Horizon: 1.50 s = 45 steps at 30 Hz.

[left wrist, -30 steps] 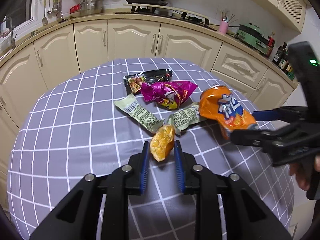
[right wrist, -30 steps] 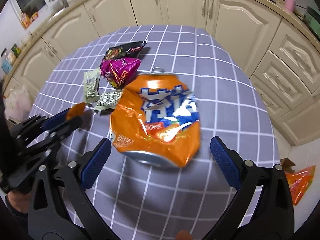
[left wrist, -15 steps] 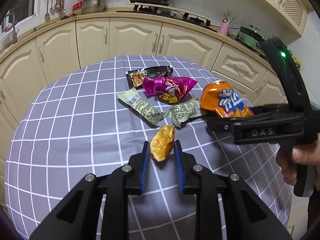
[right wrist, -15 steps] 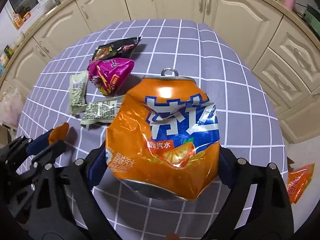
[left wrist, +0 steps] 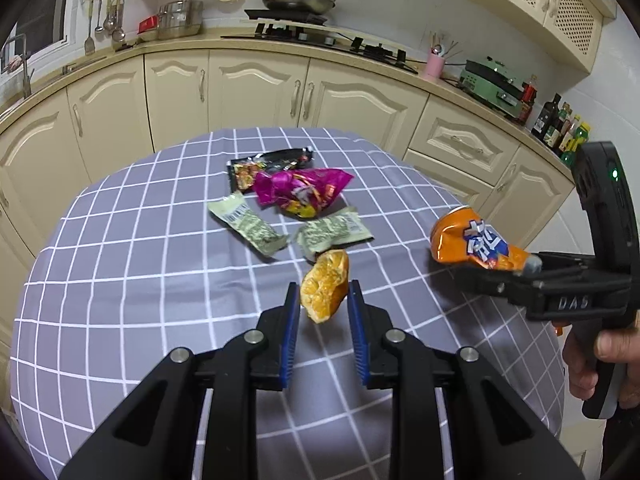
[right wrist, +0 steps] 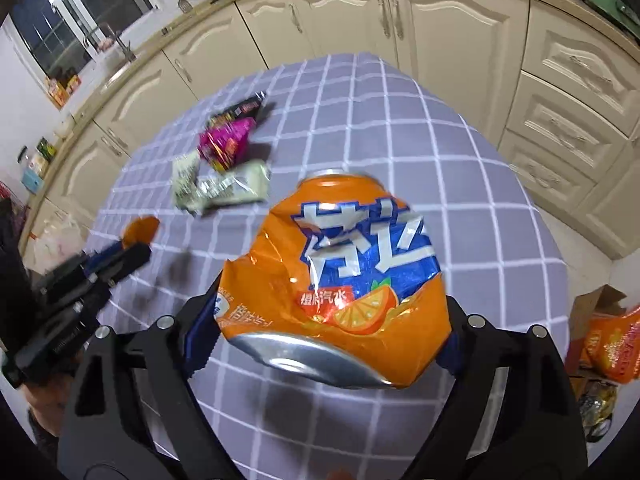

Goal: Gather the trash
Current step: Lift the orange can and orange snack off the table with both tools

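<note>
My left gripper [left wrist: 323,302] is shut on a piece of orange peel [left wrist: 325,289] and holds it above the table. My right gripper [right wrist: 326,326] is shut on a crushed orange soda can [right wrist: 340,276], lifted above the table's right side; the can also shows in the left wrist view [left wrist: 474,246]. On the checked tablecloth [left wrist: 120,240] lie a magenta wrapper [left wrist: 300,192], a black wrapper [left wrist: 268,162] and two pale green wrappers [left wrist: 248,228] [left wrist: 334,234].
The round table stands in a kitchen with cream cabinets [left wrist: 240,92] behind it. On the floor to the right lie an open box and orange snack bags [right wrist: 608,340]. The left gripper with its peel [right wrist: 140,230] shows in the right wrist view.
My right gripper closed on the soda can and lifted it off the table toward the right. My left gripper rose a little with the orange peel.
</note>
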{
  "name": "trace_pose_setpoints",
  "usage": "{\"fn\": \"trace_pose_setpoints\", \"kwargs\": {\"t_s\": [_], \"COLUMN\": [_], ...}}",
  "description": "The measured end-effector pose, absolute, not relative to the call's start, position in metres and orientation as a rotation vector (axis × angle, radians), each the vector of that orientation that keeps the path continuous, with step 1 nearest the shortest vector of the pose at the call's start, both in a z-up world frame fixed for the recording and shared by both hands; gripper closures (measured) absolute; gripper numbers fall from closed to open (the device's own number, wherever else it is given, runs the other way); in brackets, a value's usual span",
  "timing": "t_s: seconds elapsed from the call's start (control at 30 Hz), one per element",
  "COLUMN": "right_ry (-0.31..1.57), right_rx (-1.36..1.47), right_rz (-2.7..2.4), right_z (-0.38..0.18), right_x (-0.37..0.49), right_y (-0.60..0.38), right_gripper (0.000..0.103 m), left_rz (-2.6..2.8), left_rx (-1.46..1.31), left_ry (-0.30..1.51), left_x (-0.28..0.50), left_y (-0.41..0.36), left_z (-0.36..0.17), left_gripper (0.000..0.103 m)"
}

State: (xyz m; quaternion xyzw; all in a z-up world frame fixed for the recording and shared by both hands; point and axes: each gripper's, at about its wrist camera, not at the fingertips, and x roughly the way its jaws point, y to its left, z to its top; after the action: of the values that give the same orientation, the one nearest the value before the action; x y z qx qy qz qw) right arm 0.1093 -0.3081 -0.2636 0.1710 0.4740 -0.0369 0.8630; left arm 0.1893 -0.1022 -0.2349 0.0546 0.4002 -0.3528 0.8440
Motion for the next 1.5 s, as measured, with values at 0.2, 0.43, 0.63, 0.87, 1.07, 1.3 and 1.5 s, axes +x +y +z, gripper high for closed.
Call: {"fn": "trace_pose_setpoints", "kwargs": {"t_s": [0.2,0.43,0.63,0.87,1.07,1.3,1.5], "right_ry": [0.986,0.993,1.027,1.064,1.064,1.021,1.007], "right_rx": [0.346,0.321,0.286,0.216,0.176,0.250,0.269], "right_rz": [-0.067,-0.052,-0.071,-0.093,-0.096,-0.068,-0.054], "right_z": [-0.268,-0.271,-0.271,-0.274,-0.274,-0.269,-0.268], "right_x": [0.089,0.078,0.083,0.089,0.091,0.080,0.075], "right_y": [-0.310,-0.312,-0.307,-0.300,-0.297,-0.307,-0.311], "right_gripper": [0.019,0.019,0.015,0.013,0.017,0.026,0.027], "left_rz": [-0.761,-0.779,-0.781,-0.781,-0.784,-0.784,-0.790], "left_rx": [0.135,0.159,0.169,0.173,0.170,0.163,0.168], "left_ry": [0.849,0.841,0.846,0.846,0.844,0.842,0.839], "left_x": [0.175,0.165,0.160,0.160,0.158,0.158,0.157], "left_y": [-0.115,-0.126,-0.129,-0.127,-0.126,-0.125,-0.130], "left_z": [-0.235,-0.232,-0.234,-0.235,-0.234,-0.232,-0.230], "left_gripper": [0.080,0.080,0.080,0.080,0.080,0.080,0.080]}}
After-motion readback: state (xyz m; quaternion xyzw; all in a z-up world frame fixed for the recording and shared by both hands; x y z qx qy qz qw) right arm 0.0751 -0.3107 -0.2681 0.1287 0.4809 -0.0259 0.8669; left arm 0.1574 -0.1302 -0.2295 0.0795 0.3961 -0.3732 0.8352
